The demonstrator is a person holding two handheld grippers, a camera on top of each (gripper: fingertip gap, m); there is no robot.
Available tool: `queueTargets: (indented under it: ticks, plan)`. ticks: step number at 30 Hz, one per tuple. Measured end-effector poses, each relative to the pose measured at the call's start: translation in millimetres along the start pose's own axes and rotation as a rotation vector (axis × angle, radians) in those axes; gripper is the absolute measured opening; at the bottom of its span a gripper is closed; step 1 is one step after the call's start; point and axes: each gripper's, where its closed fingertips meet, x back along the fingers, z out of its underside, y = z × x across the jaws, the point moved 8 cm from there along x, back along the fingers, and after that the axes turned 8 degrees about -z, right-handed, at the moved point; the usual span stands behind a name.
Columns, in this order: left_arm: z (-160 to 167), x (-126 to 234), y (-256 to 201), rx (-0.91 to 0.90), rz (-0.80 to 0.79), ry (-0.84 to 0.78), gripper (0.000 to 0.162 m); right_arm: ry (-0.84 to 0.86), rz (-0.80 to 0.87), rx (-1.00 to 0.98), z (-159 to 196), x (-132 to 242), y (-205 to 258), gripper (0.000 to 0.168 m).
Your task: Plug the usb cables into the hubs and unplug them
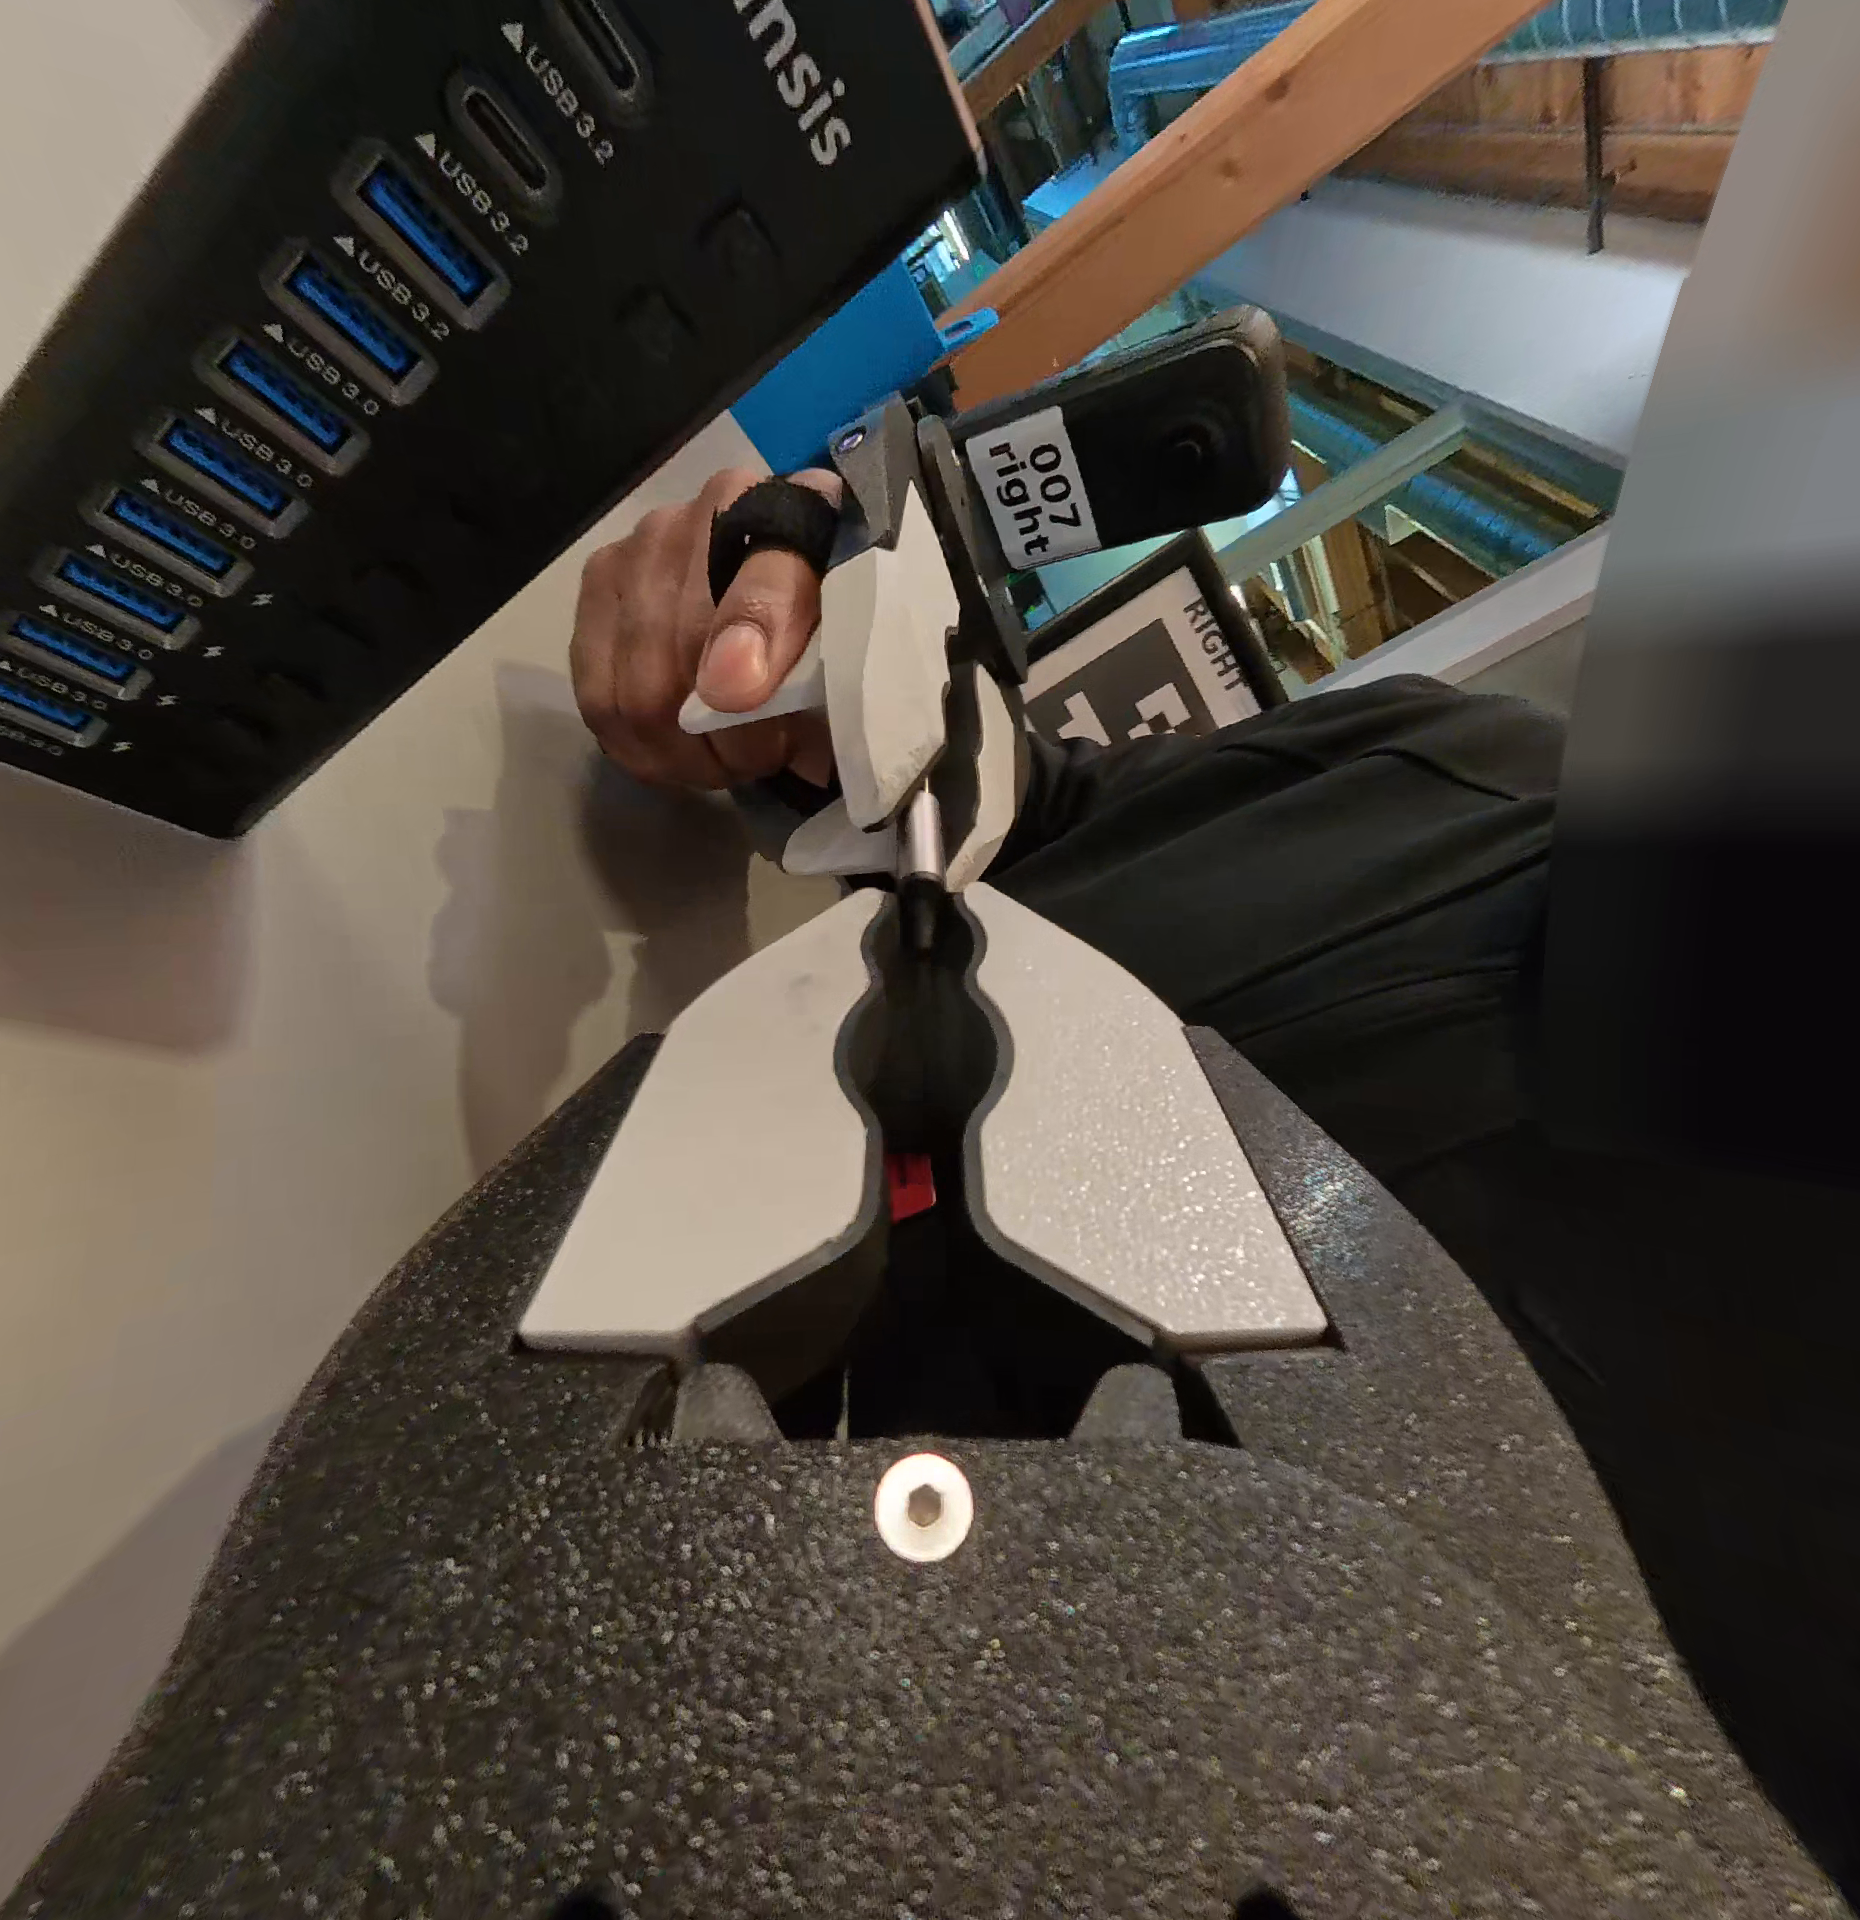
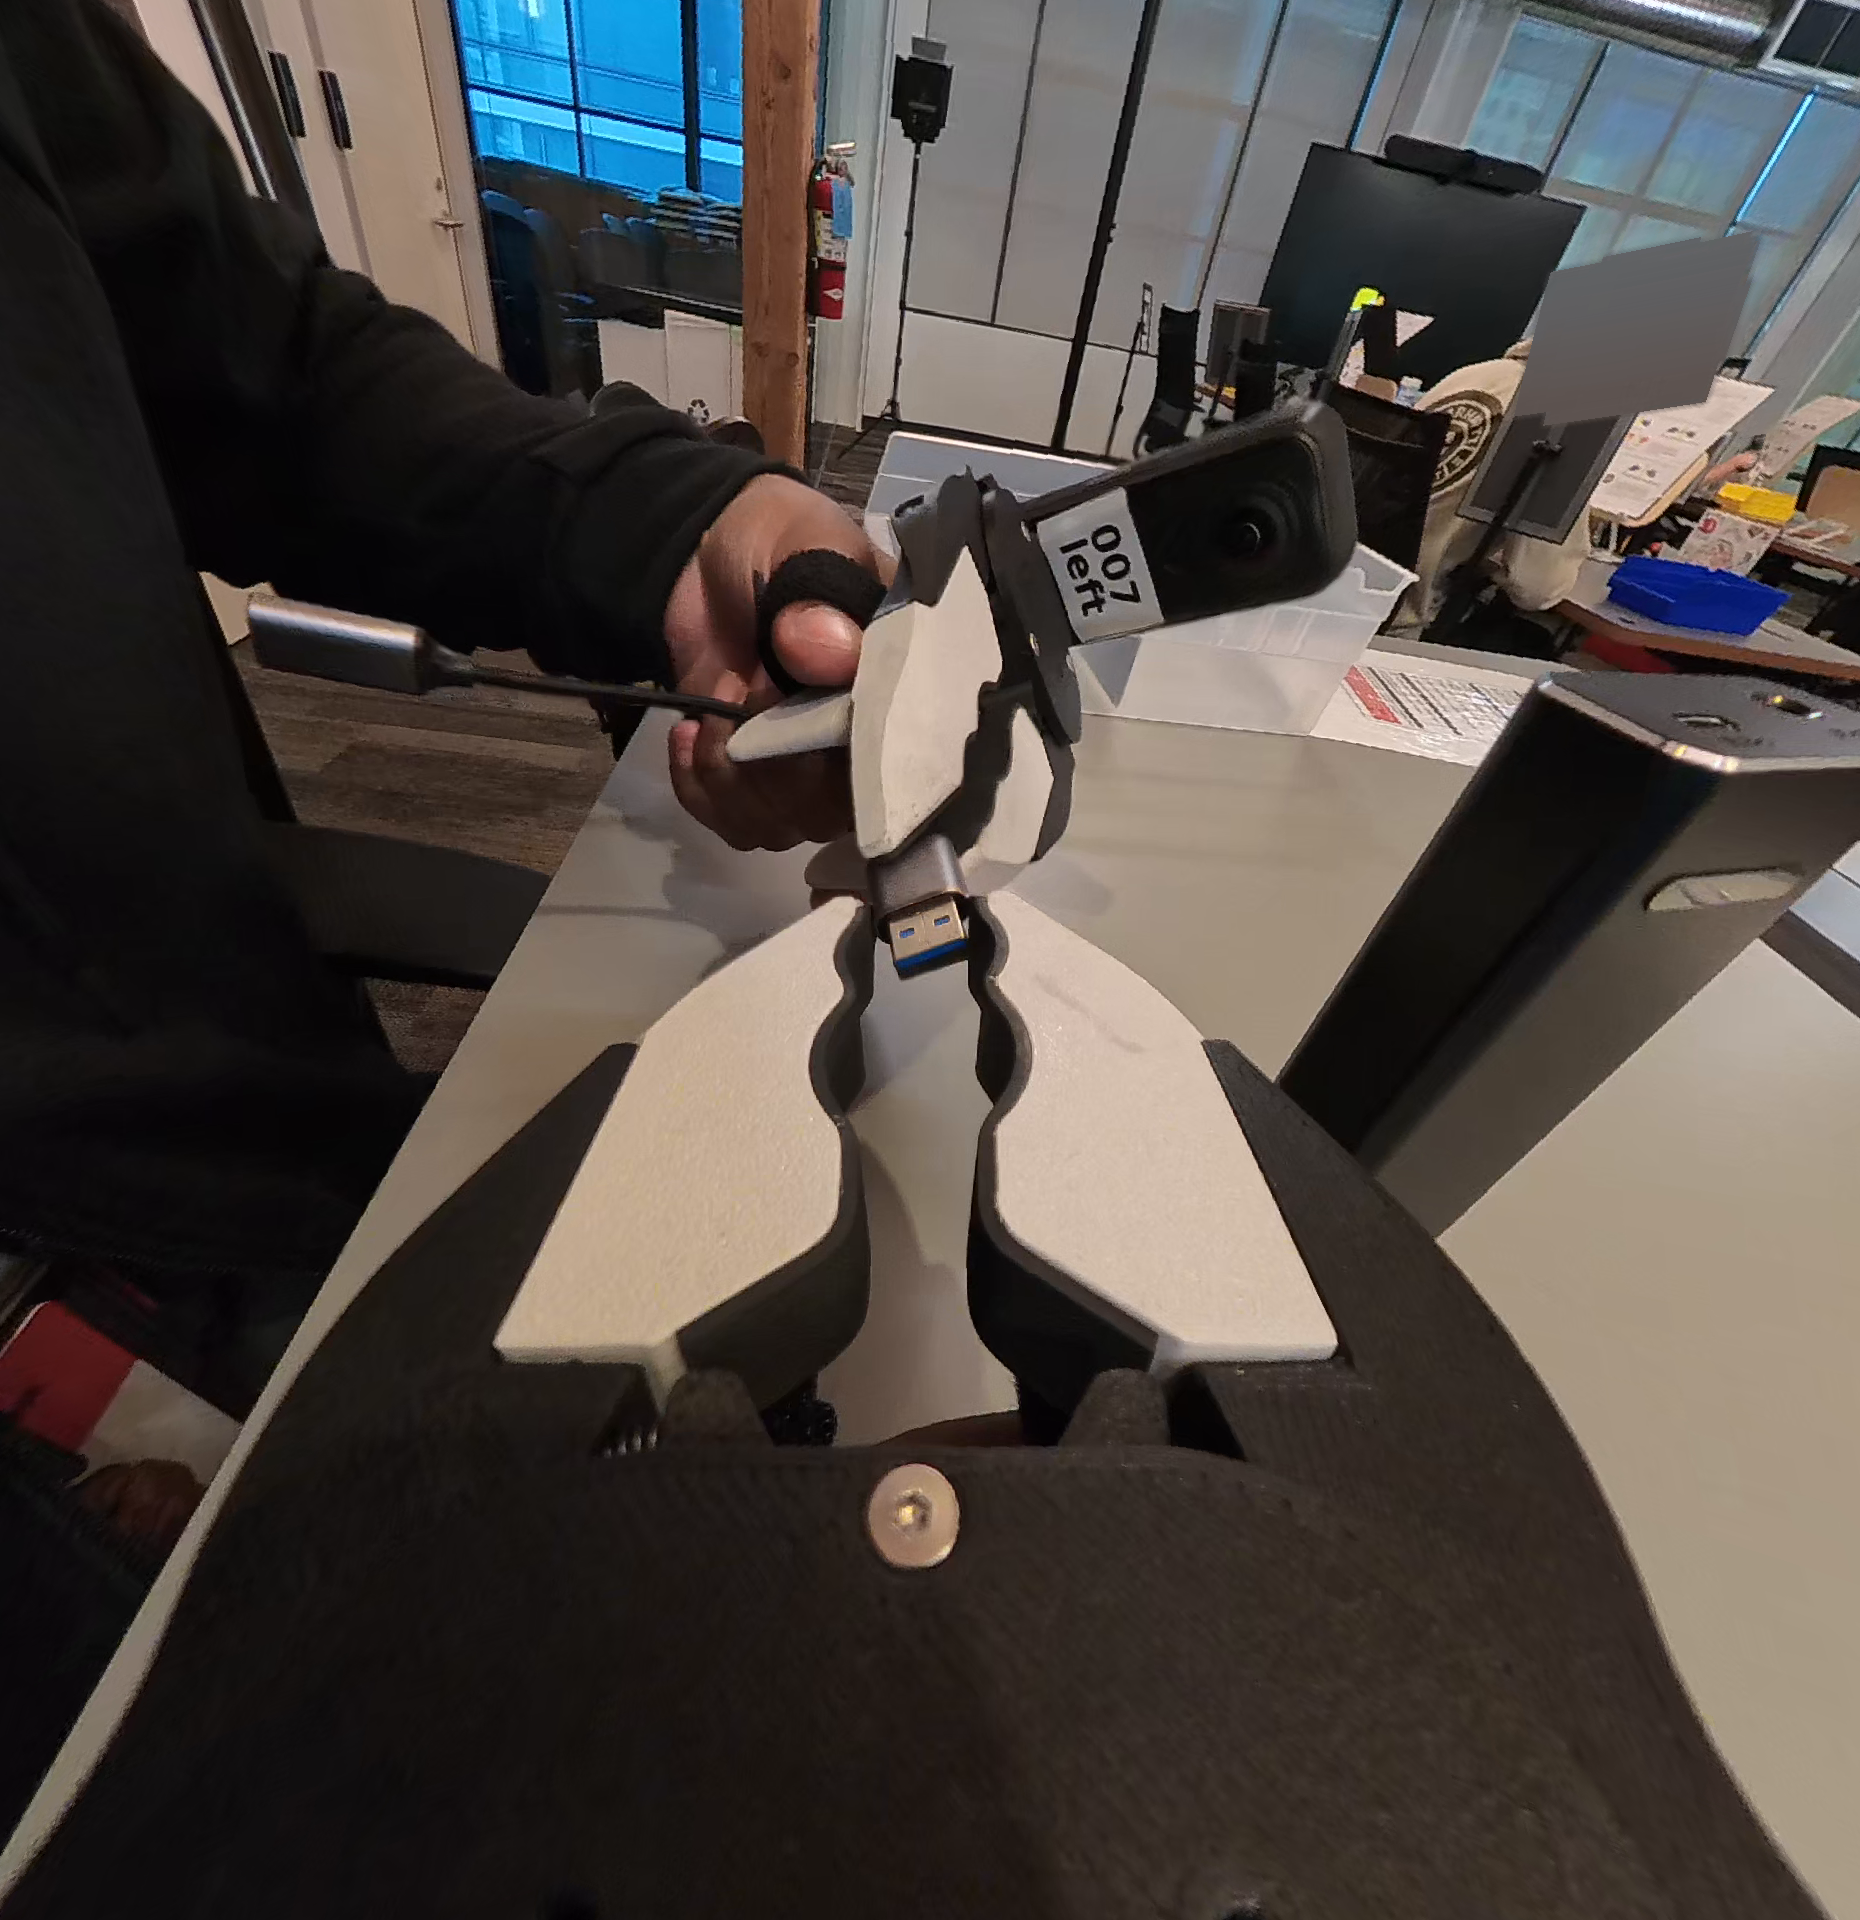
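Observation:
A USB cable's silver plug (image 2: 918, 871) with a blue tongue is held between the two grippers above the white table (image 2: 1269, 831). My left gripper (image 1: 921, 912) is shut on it at the black strain relief (image 1: 921, 930); it also shows in the right wrist view (image 2: 921, 847). My right gripper (image 2: 924, 940) stands parted around the plug's metal end with thin gaps; it also shows in the left wrist view (image 1: 931, 831). The cable (image 2: 593, 691) runs left to a silver adapter box (image 2: 339, 644). The black hub (image 1: 282, 416) with blue ports stands on the table and also shows as a dark tower (image 2: 1580, 935).
A clear plastic bin (image 2: 1248, 644) sits at the table's far edge. The table's left edge (image 2: 552, 935) is close to the grippers. A person's dark sleeve (image 2: 282, 468) fills the left. Another person sits at a desk with a blue tray (image 2: 1695, 597) far behind. The tips of both grippers are at nearly the same place. From the right gripper's tips to the black hub (image 1: 282, 416) is close to 9 cm.

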Motion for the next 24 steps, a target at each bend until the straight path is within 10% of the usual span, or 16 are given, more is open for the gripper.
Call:
queueTargets:
  ticks: [12,24]
  plan:
    - [-17,42,24,0.13,-0.09,-0.339,0.008,0.009,0.008,-0.077,7,64,-41,0.062]
    - [-38,28,47,0.221,-0.019,-0.298,0.008,0.041,-0.139,-0.145,20,32,-97,0.082]
